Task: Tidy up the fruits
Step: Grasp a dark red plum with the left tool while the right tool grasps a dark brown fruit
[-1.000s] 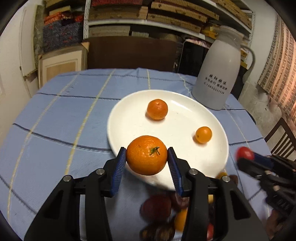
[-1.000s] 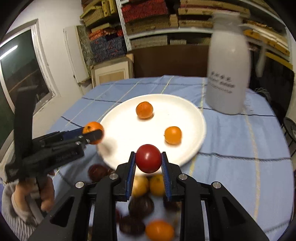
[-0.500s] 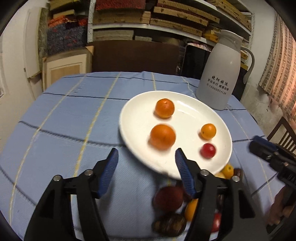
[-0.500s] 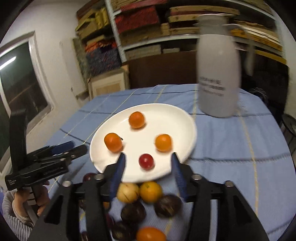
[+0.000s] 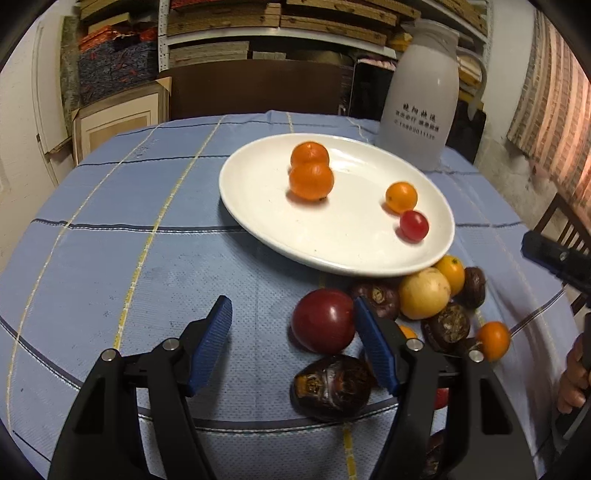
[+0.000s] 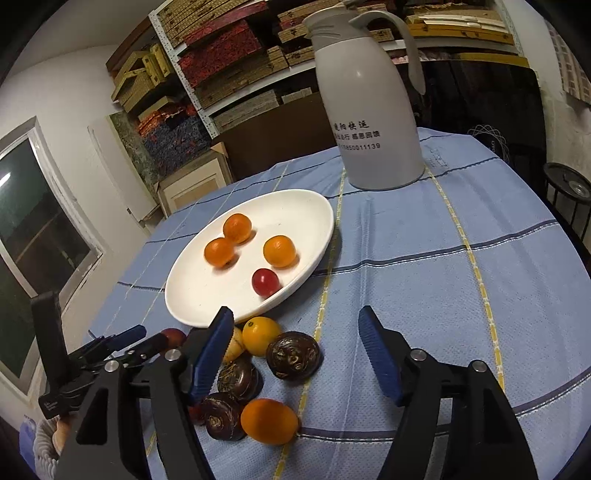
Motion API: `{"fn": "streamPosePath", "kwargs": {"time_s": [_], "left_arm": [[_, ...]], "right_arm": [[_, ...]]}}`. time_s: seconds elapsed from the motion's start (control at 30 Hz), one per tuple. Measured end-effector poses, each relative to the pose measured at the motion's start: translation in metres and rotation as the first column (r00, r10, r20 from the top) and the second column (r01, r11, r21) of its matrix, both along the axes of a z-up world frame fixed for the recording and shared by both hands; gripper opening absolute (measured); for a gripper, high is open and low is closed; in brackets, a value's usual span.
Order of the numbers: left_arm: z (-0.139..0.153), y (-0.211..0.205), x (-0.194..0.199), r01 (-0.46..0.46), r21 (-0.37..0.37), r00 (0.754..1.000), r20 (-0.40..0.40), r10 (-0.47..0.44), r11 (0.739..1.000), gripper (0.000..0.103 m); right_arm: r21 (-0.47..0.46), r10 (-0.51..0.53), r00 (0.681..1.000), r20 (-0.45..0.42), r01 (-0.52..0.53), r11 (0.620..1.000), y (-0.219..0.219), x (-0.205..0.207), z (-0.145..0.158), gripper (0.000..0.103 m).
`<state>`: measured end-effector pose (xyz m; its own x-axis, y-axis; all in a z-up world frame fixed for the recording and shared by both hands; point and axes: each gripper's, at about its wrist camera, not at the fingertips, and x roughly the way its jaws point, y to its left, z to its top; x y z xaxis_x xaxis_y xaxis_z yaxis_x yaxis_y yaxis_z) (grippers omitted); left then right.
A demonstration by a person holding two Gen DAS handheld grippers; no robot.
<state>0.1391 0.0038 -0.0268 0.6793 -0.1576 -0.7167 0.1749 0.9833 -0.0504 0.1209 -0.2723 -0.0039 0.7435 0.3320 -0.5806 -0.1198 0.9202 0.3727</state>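
Note:
A white plate on the blue tablecloth holds three orange fruits and a small red tomato. A pile of loose fruit lies in front of the plate: a big red fruit, a pale yellow one, small oranges and several dark brown ones. My left gripper is open and empty, low over the cloth left of the pile. My right gripper is open and empty above the pile's right side.
A tall white thermos jug stands behind the plate at the back right. The round table drops off at its edges. Shelves with stacked boxes fill the back wall. A wooden chair stands at the right.
Both grippers let go of their fruit onto the plate, the left an orange, the right a red tomato. Both opened and drew back toward the loose pile.

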Motion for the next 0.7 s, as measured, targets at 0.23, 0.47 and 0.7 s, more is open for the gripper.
{"fn": "streamPosePath", "kwargs": {"time_s": [0.23,0.47,0.7], "left_arm": [[0.008,0.030,-0.001,-0.129,0.027,0.991,0.029,0.128,0.991,0.081],[0.003,0.044,-0.004,-0.125,-0.035,0.992,-0.008,0.124,0.992,0.070],[-0.014,0.037,0.003,-0.105,-0.006,0.992,-0.068,0.104,0.994,0.045]], "right_arm": [[-0.012,-0.003,1.000,0.004,0.003,1.000,0.000,-0.003,0.003,0.071],[-0.012,-0.001,1.000,0.001,0.001,1.000,0.001,-0.004,0.002,0.071],[-0.023,0.005,1.000,-0.007,-0.005,1.000,0.004,-0.005,0.001,0.071]]}}
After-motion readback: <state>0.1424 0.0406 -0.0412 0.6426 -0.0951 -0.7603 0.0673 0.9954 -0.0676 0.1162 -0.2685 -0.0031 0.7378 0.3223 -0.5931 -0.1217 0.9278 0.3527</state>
